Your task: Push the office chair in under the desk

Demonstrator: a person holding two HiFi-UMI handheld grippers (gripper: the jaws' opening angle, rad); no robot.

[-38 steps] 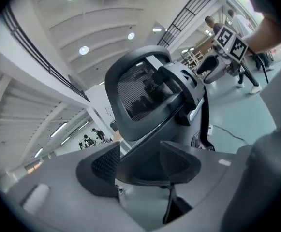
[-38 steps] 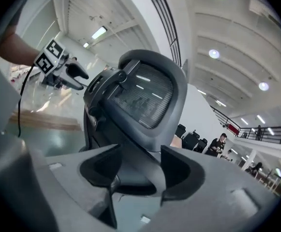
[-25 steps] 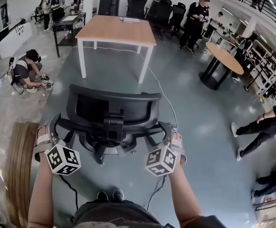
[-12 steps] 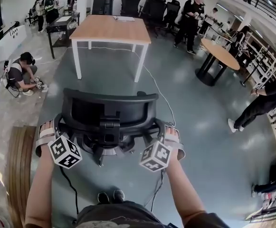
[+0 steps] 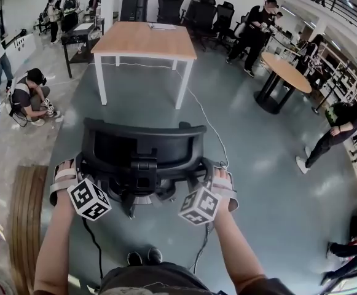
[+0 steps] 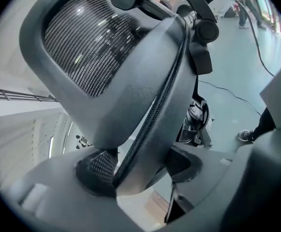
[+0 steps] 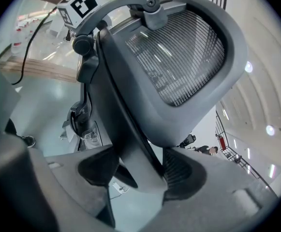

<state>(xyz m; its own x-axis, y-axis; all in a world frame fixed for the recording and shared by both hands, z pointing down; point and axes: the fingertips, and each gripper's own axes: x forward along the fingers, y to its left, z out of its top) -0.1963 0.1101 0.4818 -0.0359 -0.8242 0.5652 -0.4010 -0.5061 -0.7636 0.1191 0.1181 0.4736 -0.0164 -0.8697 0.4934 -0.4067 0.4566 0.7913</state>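
Note:
The black mesh office chair [image 5: 138,146] stands on the grey floor with its back toward me, some way short of the wooden desk [image 5: 146,39] with white legs. My left gripper [image 5: 80,171] sits at the backrest's left edge and my right gripper [image 5: 210,172] at its right edge. In the left gripper view the backrest frame [image 6: 130,81] runs down between the closing jaws of the left gripper [image 6: 135,166], and both pads touch it. The right gripper view shows the same: the frame [image 7: 150,100] is pinched in the closing right gripper [image 7: 140,170].
A cable [image 5: 206,125] trails across the floor from the desk past the chair's right side. A round table [image 5: 287,72] stands at the right. One person crouches at the left [image 5: 27,94], another stands at the right [image 5: 341,128]. A curved wooden edge [image 5: 24,226] lies by my left arm.
Both grippers stay on the backrest's edges, which now sit deeper between the jaws. The chair looks barely shifted. People at the right and far left have walked.

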